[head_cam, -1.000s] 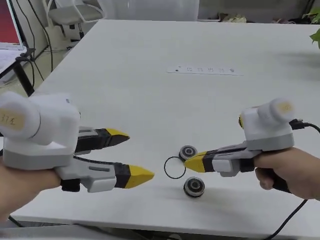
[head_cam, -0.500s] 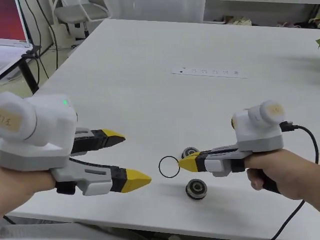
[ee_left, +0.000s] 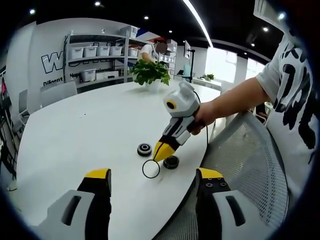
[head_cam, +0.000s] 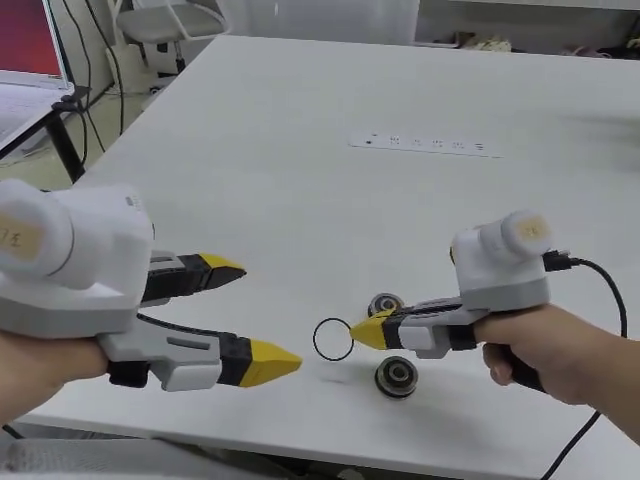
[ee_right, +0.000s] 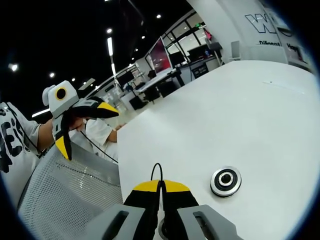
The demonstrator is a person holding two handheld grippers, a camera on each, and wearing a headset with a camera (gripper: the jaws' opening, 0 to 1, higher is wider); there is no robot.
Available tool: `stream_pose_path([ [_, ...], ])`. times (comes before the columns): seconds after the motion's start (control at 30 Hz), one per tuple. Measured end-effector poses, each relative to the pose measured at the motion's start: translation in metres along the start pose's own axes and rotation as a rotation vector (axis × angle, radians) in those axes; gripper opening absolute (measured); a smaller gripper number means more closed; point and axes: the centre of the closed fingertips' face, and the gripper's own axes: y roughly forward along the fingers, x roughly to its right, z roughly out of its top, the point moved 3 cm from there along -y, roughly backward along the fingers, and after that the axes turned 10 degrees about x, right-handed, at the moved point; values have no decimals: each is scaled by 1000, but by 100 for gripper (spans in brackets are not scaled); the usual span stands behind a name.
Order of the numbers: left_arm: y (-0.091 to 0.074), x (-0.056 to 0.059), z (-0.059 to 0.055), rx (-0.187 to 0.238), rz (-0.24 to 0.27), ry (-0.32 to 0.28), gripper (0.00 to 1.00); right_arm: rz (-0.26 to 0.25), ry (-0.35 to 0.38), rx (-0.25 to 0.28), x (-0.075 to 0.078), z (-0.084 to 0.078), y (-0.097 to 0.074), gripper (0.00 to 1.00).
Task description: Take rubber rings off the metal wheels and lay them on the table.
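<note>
Lower left of head view: left gripper (head_cam: 268, 314), fingers spread wide, nothing between them. Lower centre: rubber ring (head_cam: 333, 339), thin black loop, pinched at its right edge by right gripper (head_cam: 362, 331), fingers pressed together on it. Upper metal wheel (head_cam: 385, 304) just above those fingers, lower metal wheel (head_cam: 397, 377) just below, both flat on white tabletop (head_cam: 300, 180).

far wheel (head_cam: 385, 301) half hidden behind right tool (head_cam: 359, 333).
</note>
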Motion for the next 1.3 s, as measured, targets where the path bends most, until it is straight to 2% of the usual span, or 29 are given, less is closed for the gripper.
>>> stream_pose_path([
  [0.43,0,2,-4,-15,-1,-2,72,-38,-16,-44,8,-12,6,0],
  [0.8,-1,2,-5,-23,3,-5,72,-62,-51,-72,11,-20,7,0],
  [1.03,0,3,-7,-32,-1,-9,72,-76,-60,-69,15,-20,5,0],
  [1.3,2,3,-4,-34,-7,-6,72,-74,-67,-49,16,-16,1,1],
])
